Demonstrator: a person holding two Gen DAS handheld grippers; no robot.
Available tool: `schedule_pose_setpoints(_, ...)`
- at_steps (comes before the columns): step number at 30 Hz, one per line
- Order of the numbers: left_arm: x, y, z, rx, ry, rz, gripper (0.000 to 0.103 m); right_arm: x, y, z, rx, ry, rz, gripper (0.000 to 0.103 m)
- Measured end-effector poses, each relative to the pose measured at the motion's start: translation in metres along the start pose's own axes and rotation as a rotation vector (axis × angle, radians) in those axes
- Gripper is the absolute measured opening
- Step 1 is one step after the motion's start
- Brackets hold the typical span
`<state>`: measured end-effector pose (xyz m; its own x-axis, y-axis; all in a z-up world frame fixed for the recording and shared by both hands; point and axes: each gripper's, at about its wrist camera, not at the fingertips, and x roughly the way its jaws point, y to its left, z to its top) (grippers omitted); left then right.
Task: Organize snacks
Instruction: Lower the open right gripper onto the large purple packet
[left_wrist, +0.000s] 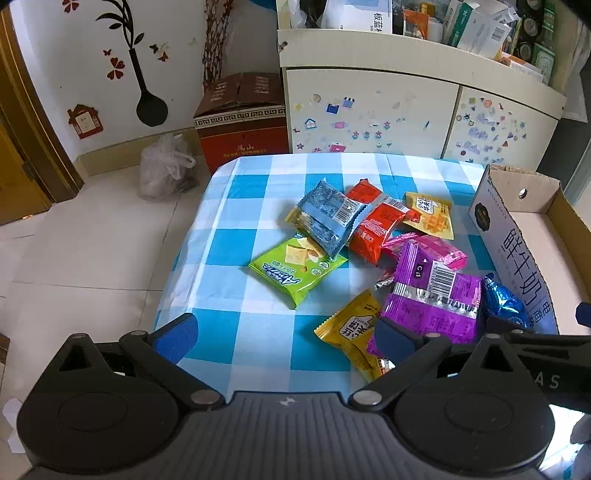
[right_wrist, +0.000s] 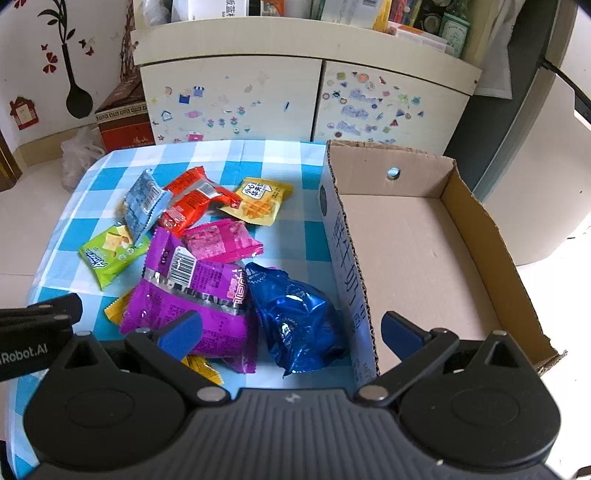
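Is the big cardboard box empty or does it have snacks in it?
Empty. The right wrist view shows the cardboard box with a bare floor; all the snack packets lie outside it on the checked tablecloth.

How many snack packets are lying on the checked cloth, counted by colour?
Yellow: 2
Purple: 1
Pink: 1
Red: 1
Green: 1
Light blue: 1
Dark blue: 1
Total: 8

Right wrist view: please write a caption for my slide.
Open right gripper above blue packet, beside empty cardboard box.
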<state>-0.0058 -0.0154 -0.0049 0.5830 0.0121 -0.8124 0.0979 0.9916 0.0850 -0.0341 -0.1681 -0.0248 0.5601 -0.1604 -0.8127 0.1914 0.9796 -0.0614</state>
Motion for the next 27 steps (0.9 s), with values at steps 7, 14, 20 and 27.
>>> schedule_pose_setpoints(7, 0.0012, -0.0025, -0.0003, 0.013, 0.005, 0.016, 0.103, 0.0016, 0.0012, 0.0002, -0.004, 0.003, -0.014, 0.102)
schedule_pose_setpoints(14, 0.0019, -0.003, -0.0005, 0.015, 0.01, 0.022, 0.103, 0.0014, 0.0032, -0.0001, -0.017, -0.002, -0.029, 0.102)
schedule_pose_setpoints(20, 0.0024, -0.0037, -0.0008, 0.016, 0.01, 0.022, 0.103, 0.0022, 0.0039, -0.0006, -0.022, -0.002, -0.038, 0.102)
schedule_pose_setpoints(27, 0.003, -0.004, -0.0011, 0.015, 0.013, 0.022, 0.103, 0.0026, 0.0055, -0.0011, -0.03, -0.004, -0.047, 0.102)
